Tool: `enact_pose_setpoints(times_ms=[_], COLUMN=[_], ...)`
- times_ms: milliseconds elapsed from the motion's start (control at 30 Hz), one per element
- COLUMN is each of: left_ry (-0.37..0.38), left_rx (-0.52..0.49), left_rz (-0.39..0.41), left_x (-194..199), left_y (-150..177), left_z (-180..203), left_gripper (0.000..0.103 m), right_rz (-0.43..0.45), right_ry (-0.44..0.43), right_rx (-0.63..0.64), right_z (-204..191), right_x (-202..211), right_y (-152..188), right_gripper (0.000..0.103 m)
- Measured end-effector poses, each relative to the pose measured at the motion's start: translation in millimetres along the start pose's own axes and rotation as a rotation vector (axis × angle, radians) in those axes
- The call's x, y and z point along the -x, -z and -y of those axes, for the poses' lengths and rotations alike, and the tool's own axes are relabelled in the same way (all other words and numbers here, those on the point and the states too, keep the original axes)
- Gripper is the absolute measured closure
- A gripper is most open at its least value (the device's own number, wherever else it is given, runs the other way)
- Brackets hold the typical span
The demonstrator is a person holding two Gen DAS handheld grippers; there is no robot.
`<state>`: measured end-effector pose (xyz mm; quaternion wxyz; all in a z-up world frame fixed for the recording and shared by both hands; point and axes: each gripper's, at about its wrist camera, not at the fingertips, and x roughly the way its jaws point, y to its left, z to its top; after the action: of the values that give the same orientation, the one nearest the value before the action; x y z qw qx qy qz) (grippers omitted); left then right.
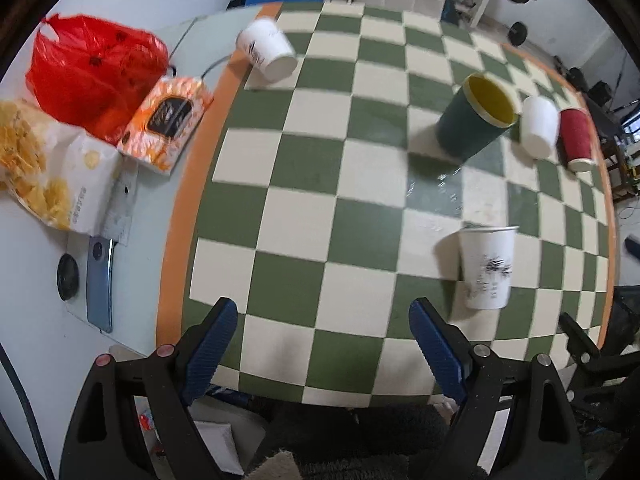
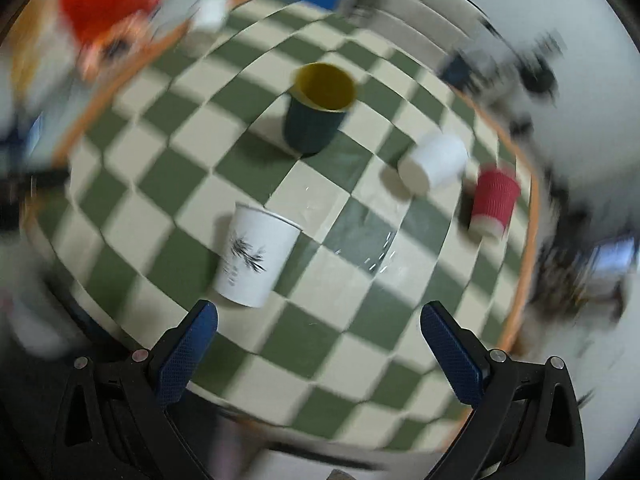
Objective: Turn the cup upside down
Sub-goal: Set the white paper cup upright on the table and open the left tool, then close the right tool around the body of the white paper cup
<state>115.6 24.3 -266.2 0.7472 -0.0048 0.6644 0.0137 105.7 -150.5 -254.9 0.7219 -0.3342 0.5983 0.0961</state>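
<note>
Right gripper (image 2: pixel 318 320) jaws wide, empty, near upright printed white cup (image 2: pixel 256 256). Suggest mid-wall grasp, gentle squeeze, lift, then invert.

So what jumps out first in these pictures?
The green-and-cream checkered cloth fills both views, with paper cups scattered over it. A dark green cup with a yellow inside stands open near the middle, and a white printed cup stands nearest. At the far left, a red bag glows.

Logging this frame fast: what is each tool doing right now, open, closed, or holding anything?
Left tool: open, holding nothing, above the checkered table.
Right tool: open, holding nothing.
</note>
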Motion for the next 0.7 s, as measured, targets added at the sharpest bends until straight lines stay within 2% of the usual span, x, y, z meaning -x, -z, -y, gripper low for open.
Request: enact_pose_setpoints(times_ms=[133, 267, 367, 467, 700], left_ry=[0.003, -0.008, -0.011, -0.016, -0.027], left_rx=[0.02, 0.049, 0.098, 0.152, 0.233], left_rz=[-0.05, -0.081, -0.108, -0.124, -0.149], left_x=[-23, -41, -53, -63, -78], left_y=[1, 1, 2, 4, 15], left_z=[-3, -5, -8, -12, -16], left_gripper=[0.015, 0.015, 0.015, 0.015, 0.015], right_rz=[-0.022, -0.034, -0.025, 0.017, 0.11], right_ry=[0.142, 0.261, 0.328, 0.406, 0.528], right_rx=[0.439, 0.867, 1.13, 1.428, 1.956], right_z=[-43, -80, -99, -109, -103], right_x=[-14, -41, -59, -74, -105], right_y=[-9, 3, 19, 43, 85], right_gripper=[0.0, 0.0, 0.0, 0.0, 0.0])
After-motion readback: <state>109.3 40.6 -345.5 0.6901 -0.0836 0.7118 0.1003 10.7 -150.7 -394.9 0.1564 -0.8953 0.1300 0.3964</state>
